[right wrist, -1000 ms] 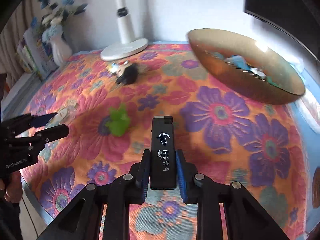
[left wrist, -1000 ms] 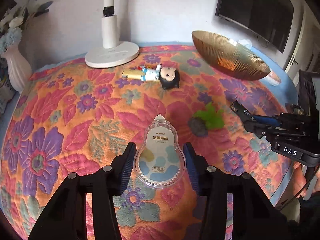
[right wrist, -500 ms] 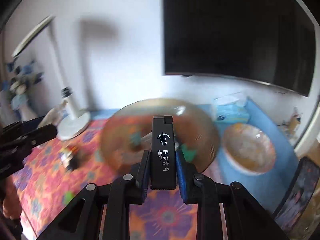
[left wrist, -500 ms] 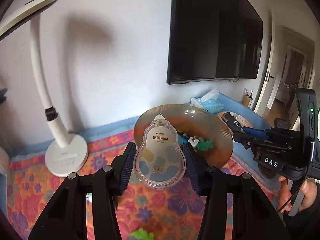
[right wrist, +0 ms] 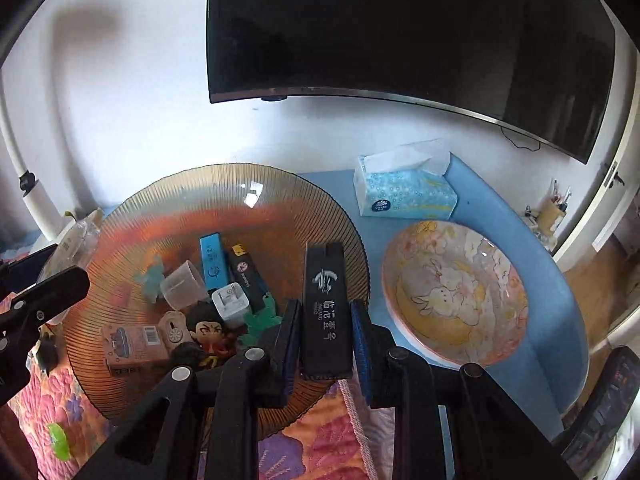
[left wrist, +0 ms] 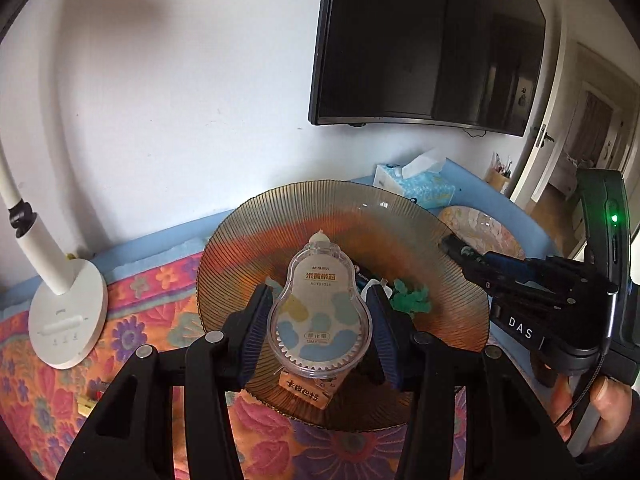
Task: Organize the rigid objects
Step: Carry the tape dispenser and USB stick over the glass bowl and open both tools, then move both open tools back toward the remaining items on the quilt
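My left gripper hovers over the amber ribbed glass bowl, its jaws opening. A clear pear-shaped correction tape dispenser still sits between its pads, touching them. My right gripper is shut on a black rectangular stick with white characters, above the near right rim of the same bowl. Several small items lie in the bowl: a blue stick, a white plug, a clear cup and a figurine head. Each gripper also shows in the other's view, the right gripper and the left gripper.
A white lamp base stands left of the bowl on the flowered cloth. A blue tissue box and a pastel ceramic bowl sit on the blue surface to the right. A dark screen hangs on the wall. A green toy lies on the cloth.
Both grippers lifted their objects off the flowered cloth and carried them to the amber bowl, now directly below. The right gripper's hold is unchanged.
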